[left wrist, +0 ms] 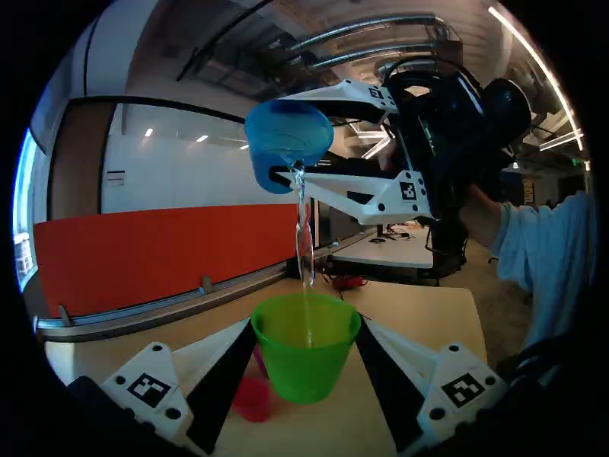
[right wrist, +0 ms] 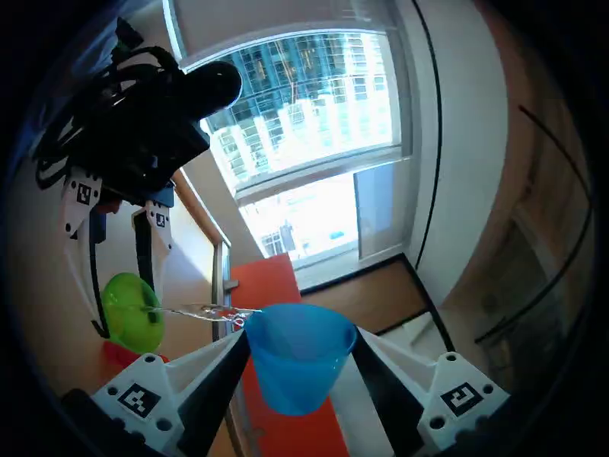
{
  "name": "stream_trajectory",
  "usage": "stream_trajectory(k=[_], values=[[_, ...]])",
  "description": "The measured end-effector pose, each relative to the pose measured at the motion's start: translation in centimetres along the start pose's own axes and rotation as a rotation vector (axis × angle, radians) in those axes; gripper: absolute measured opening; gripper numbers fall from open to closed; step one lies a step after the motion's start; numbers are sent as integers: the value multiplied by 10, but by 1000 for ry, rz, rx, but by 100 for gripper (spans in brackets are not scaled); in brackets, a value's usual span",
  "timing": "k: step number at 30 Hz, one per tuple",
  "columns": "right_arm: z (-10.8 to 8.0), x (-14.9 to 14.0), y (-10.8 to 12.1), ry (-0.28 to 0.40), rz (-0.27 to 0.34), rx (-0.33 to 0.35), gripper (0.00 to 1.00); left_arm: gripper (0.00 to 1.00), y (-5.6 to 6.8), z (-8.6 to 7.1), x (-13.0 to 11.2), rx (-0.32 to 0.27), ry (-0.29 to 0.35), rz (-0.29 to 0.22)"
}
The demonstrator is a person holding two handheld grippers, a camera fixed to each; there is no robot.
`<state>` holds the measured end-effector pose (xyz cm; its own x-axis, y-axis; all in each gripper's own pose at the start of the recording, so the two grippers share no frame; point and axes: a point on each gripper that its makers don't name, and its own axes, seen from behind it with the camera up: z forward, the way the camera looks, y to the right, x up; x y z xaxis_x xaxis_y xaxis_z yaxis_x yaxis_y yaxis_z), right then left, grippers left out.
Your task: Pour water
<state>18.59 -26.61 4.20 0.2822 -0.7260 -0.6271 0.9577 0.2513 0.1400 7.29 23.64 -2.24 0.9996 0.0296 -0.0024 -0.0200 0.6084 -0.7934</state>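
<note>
Water (left wrist: 304, 244) streams from the tilted blue cup (left wrist: 285, 145), clamped in the right gripper (right wrist: 299, 339), into the near green cup (left wrist: 304, 354) pinched upright by the left gripper (left wrist: 304, 327).

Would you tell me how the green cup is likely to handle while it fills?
The green cup looks like thin plastic, so it probably flexes under a hard squeeze. It tapers toward its base, so it may slide down between the jaws of the left gripper as the stream from the blue cup adds weight.
</note>
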Motion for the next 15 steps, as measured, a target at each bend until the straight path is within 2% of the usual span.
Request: stream_trajectory(k=[15], values=[[-1, 4, 15, 3, -90, -27, 92, 88, 4, 1, 3, -6, 4, 7]])
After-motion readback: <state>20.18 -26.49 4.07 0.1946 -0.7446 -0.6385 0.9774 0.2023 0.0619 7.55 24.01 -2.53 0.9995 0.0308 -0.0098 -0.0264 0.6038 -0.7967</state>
